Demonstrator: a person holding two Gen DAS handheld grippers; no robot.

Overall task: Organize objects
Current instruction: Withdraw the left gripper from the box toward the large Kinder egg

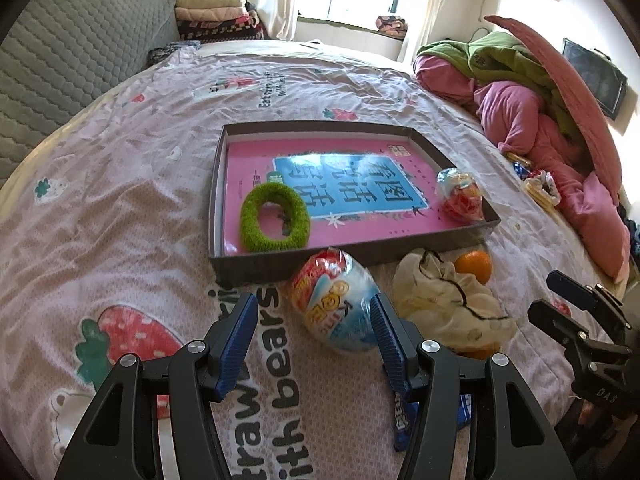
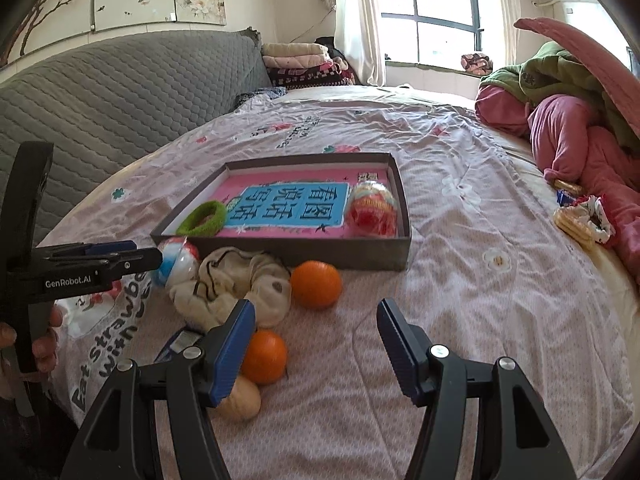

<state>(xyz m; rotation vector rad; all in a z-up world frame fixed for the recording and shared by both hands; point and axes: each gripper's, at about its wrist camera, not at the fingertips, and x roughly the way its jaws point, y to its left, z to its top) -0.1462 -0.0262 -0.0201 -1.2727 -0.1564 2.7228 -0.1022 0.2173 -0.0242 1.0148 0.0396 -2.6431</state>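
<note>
As both sets of fingers hang apart over a strawberry-print bed, the scene reads:
Left gripper [image 1: 314, 316]: fingers spread, clamped on nothing; the wrapped egg toy [image 1: 334, 300] lies on the bed between the tips, its side just at the right finger.
Right gripper [image 2: 316, 320]: fingers apart and empty, over bare bedsheet [image 2: 460, 292]; one orange [image 2: 264, 356] sits beside its left finger.
Loose items: a second orange [image 2: 316, 284], a cream cloth pouch [image 2: 236, 284] and a pale round fruit [image 2: 240, 398] lie near the tray's front wall.
Cardboard tray [image 1: 256, 264]: holds a pink book [image 1: 360, 184], a green fuzzy ring [image 1: 274, 218] and another wrapped egg toy [image 1: 460, 196].
Far edge: pink and green bedding [image 1: 520, 92] heaped at right.
</note>
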